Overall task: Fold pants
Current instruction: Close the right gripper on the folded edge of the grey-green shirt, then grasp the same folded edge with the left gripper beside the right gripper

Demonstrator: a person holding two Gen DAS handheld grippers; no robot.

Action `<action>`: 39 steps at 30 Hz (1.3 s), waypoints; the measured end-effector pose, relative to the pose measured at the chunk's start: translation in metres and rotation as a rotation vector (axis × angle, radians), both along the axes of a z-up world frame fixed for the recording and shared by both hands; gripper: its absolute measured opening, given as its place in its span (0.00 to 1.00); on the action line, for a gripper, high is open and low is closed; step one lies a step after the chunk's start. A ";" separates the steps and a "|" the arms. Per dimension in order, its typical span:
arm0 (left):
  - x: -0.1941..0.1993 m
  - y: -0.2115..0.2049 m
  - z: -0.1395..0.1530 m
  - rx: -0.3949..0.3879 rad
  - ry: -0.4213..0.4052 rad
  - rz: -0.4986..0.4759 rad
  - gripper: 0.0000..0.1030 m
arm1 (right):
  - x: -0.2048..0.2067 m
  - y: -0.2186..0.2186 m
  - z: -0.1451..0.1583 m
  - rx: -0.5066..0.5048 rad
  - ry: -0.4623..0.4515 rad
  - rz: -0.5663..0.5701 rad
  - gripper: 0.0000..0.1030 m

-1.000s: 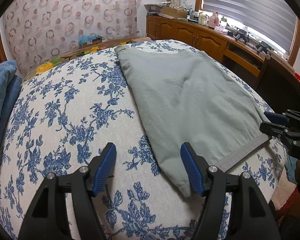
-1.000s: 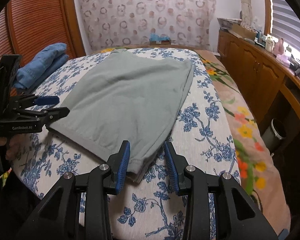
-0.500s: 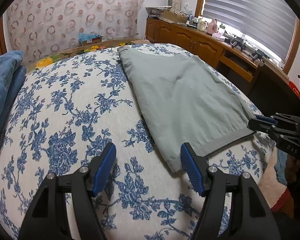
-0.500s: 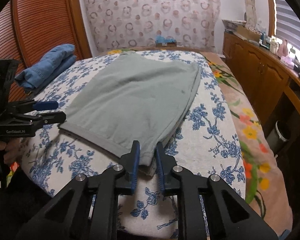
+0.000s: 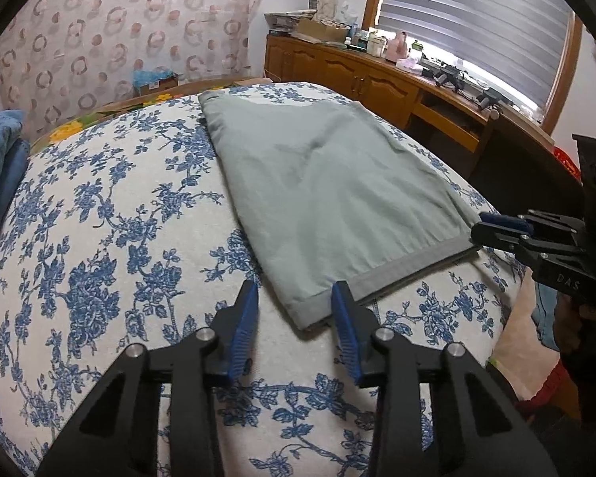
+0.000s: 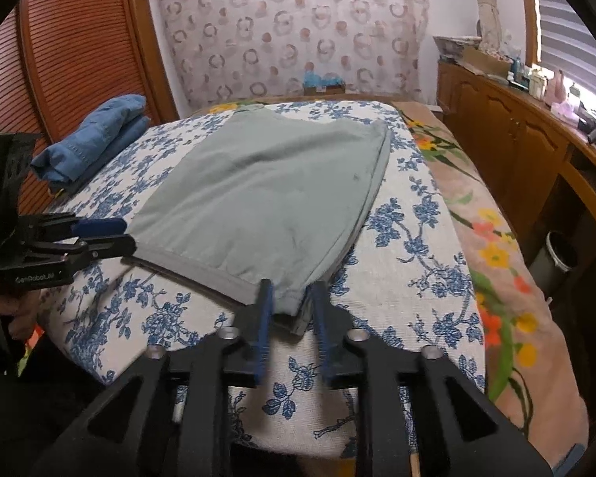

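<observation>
Two hem corners of the soft, pale grey-green cotton pants (image 5: 329,194), lying flat on the blue-flowered bed (image 5: 99,238), sit between tongs. The left tongs (image 5: 294,320) are closing, not yet pinching; the right tongs (image 6: 288,310) are opening, apparently loose. Light, limp cloth: grip the thicker hem band.

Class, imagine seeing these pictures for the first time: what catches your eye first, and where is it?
Grey-green pants lie flat across the blue-flowered bedspread. The left gripper, closing, and the right gripper, opening, each straddle a near hem corner. Folded blue jeans sit at the bed's left edge.
</observation>
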State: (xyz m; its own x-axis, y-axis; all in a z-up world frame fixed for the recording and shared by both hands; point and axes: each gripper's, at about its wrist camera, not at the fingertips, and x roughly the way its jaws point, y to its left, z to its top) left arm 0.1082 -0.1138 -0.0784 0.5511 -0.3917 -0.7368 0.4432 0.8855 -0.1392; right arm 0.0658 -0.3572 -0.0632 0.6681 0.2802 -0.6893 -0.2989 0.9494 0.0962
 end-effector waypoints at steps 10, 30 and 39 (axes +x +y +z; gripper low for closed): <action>-0.004 0.000 -0.005 -0.003 0.020 0.000 0.36 | 0.008 0.006 -0.007 -0.030 0.003 -0.014 0.29; -0.011 -0.013 -0.004 0.019 -0.006 -0.038 0.27 | 0.004 0.012 -0.014 0.006 0.016 0.019 0.22; -0.014 -0.010 0.002 0.002 -0.025 -0.038 0.13 | 0.002 0.007 -0.011 0.044 0.012 0.031 0.12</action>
